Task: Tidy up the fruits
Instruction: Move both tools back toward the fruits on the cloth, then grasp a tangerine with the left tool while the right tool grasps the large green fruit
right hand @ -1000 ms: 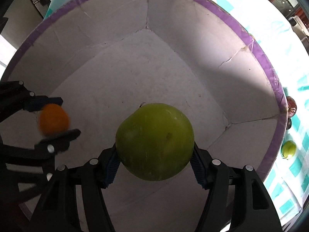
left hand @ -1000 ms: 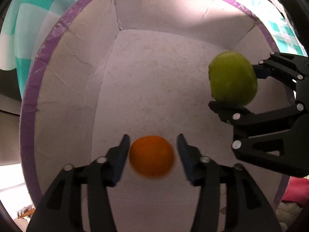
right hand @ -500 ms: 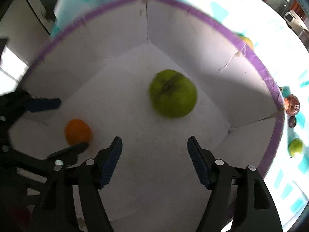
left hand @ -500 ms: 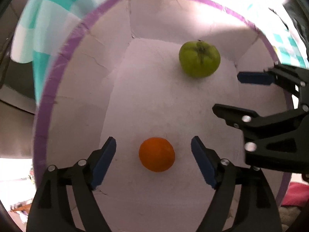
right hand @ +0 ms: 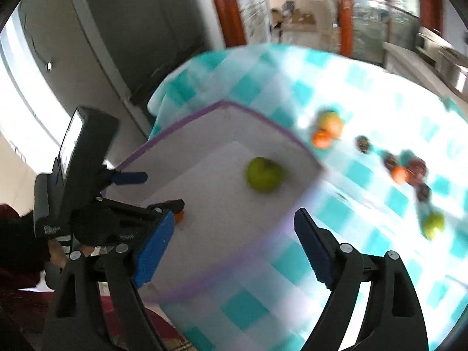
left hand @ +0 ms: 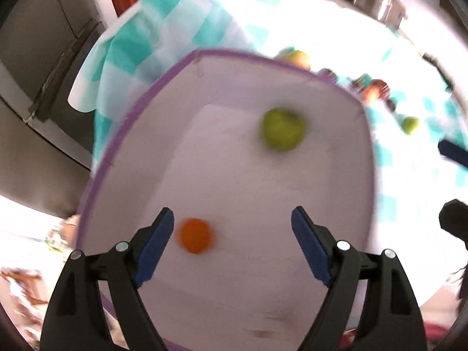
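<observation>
Lying already in the purple-rimmed white box (left hand: 336, 93): green apple (left hand: 283, 129) near 1 o'clock, small orange (left hand: 195, 235) near 7 o'clock. Waiting outside on the teal checked tablecloth (right hand: 365, 93), toward 2 o'clock: several blurred fruits (right hand: 327, 130). Hovering with jaws spread wide, gripping nothing: left gripper (left hand: 231, 245) and right gripper (right hand: 234, 248). Showing no readable writing or brand.
</observation>
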Available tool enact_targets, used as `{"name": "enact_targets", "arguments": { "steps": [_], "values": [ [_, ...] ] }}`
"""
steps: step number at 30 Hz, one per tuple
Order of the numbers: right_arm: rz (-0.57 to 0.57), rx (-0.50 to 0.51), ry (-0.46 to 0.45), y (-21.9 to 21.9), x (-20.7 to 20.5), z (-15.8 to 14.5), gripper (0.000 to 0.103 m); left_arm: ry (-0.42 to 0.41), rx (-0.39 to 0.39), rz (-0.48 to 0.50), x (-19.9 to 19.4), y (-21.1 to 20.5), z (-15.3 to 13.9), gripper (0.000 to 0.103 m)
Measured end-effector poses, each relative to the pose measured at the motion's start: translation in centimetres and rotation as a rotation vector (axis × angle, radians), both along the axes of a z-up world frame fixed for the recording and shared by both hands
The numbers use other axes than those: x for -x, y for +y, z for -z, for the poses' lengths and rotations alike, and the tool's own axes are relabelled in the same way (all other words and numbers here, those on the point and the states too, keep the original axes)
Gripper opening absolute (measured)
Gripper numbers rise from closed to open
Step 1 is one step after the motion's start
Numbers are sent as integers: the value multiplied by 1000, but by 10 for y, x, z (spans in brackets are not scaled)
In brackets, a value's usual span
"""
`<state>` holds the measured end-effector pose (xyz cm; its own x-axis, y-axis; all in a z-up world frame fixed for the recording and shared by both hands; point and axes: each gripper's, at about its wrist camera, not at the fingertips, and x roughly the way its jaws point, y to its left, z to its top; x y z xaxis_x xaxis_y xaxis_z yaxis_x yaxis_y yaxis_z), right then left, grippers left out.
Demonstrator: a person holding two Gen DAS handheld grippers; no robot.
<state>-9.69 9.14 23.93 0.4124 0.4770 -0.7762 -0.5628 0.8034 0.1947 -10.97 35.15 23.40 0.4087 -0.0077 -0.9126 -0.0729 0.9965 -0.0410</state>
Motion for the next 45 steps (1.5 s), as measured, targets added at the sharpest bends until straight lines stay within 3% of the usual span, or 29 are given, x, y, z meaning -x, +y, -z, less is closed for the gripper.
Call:
{"name": "enact_targets", "arguments": {
  "steps": [5,8,13,16,20,24,30,35,45],
  "values": [
    [84,-2,-74,-108,23,-16,81,-102,12,41,32,-123,-24,93],
    [111,74,-147,-168,52,-25,81,-154,30,113,58,-175,-36,93],
    [224,137,-133,-257,89,-10,81,-180,43,184,77,-238,-30,94],
    [282,124,-97,-297,107,7,81,-163,59,203,74,-274,1,94],
    [312,128,-40,-317,117,34,81,-116,52,218,48,-304,48,94],
    [325,136,6,-321,112,62,81,-100,44,223,36,-313,66,95],
    [397,144,103,-325,68,109,81,-110,27,250,-7,-338,102,98],
    [437,141,152,-313,7,137,81,-125,16,248,-56,-352,123,98],
    [460,179,148,-290,-144,175,81,-63,46,165,-177,-347,175,99]
  ]
}}
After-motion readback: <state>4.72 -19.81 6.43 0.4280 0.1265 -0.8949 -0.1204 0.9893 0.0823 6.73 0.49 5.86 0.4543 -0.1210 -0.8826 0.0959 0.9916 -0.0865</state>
